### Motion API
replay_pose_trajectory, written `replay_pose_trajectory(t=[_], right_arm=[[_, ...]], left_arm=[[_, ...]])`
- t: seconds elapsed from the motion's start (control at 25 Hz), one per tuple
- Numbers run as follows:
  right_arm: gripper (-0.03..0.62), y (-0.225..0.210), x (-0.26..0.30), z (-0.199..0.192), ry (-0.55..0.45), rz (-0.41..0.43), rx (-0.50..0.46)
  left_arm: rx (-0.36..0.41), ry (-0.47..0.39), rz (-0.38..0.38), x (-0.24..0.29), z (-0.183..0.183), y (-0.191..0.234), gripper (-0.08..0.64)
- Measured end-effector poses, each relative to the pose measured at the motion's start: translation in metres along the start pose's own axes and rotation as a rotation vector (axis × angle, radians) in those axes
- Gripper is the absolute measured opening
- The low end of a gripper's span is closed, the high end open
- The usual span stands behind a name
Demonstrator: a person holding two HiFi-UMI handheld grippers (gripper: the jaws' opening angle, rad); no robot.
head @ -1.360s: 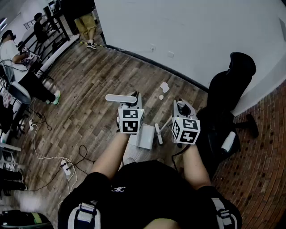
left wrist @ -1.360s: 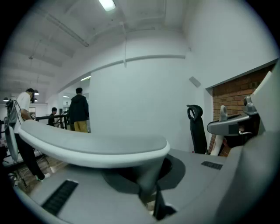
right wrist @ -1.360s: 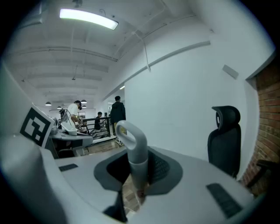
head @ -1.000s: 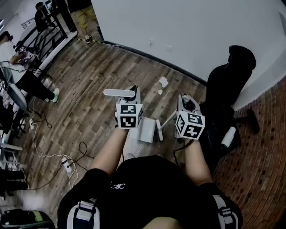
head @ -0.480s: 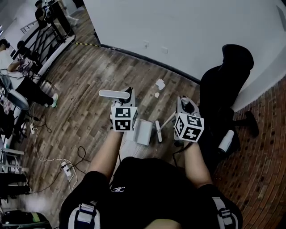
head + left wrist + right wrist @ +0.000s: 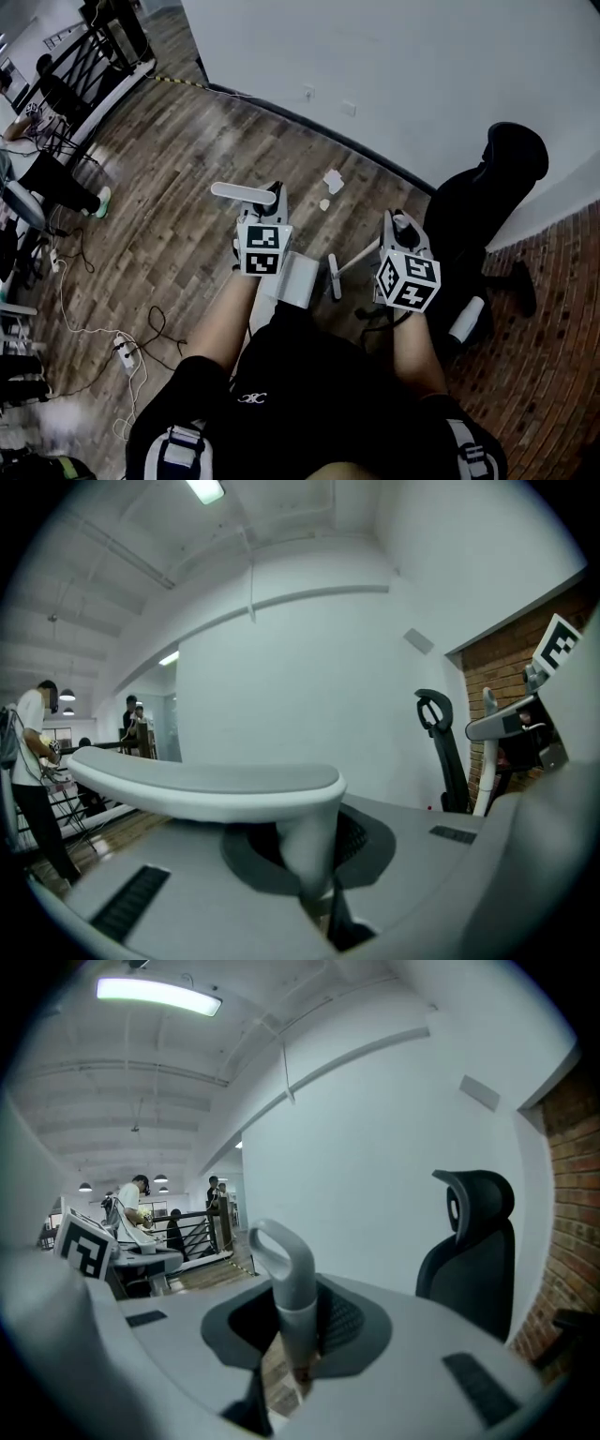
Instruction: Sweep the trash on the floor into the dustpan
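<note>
While the left gripper (image 6: 314,888) clamps tight on the dustpan handle (image 6: 206,789), the right gripper (image 6: 292,1358) pinches the broom handle (image 6: 286,1274), both well short of the paper scraps (image 6: 333,180).

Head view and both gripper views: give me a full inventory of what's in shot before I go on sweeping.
Paper scraps: two, white, on the wood floor ahead of the grippers, near the white wall.
Dustpan: one, light grey, low between the grippers.
Broom: one, white, head just right of the dustpan, loop-ended handle.
Office chair: one, black, at right by the wall.
Power strip: one, white, with cables, on the floor at left.
Bystanders: at least two, dark clothes, far upper left.
Left gripper: jaws closed on the dustpan's handle.
Right gripper: jaws closed on the broom's handle.
</note>
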State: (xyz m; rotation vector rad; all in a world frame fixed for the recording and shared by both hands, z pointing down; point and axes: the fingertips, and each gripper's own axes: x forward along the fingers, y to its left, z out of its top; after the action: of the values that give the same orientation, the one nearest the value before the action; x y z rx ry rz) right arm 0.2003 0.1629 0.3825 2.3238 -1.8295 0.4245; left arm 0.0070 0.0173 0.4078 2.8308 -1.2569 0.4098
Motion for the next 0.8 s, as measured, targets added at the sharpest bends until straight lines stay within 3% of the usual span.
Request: replay_pose_trajectory(t=[0.44,0.68,0.8], right_arm=[[0.078,-0.01,0.114,0.037,0.044,-0.12,-0.003],[0.078,-0.015,0.17,0.056,0.024,-0.164,0.003],[0.078,-0.029,0.199,0.068,0.001,-0.187,0.037]], left_arm=[[-0.088,0.033,-0.081,0.117,-0.002,0.068,0.012],[-0.125,0.038,-0.082,0.163,-0.008,0.11,0.014],[-0.154,0.046,-0.036,0.184,-0.017,0.138,0.014]])
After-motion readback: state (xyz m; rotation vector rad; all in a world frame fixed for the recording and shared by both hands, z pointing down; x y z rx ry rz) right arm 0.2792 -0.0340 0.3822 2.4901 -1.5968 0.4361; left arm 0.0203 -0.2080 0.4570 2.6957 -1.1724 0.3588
